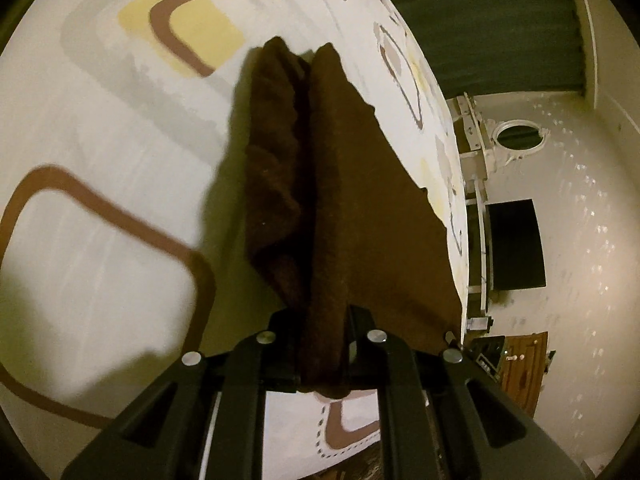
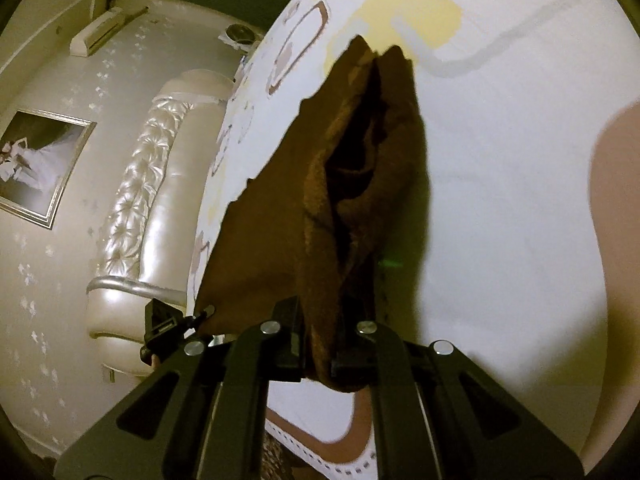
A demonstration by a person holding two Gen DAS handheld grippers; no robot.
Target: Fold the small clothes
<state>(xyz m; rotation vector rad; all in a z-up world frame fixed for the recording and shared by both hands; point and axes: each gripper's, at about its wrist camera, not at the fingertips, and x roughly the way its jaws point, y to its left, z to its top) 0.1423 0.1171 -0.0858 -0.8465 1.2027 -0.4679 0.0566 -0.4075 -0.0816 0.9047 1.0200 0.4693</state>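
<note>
Left wrist view: our left gripper (image 1: 322, 354) is clamped on the brown cloth (image 1: 352, 200), which runs up toward 12 o'clock over the patterned bedsheet (image 1: 100, 128). Right gripper (image 2: 320, 344) pinches that cloth too, headboard (image 2: 136, 216) at 9 o'clock.

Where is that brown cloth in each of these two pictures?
Left wrist view: the brown cloth hangs in the centre, pinched at the bottom by the left gripper.
Right wrist view: it fills the centre, pinched by the right gripper.
Shared landmark: the white patterned bedsheet behind it.
</note>
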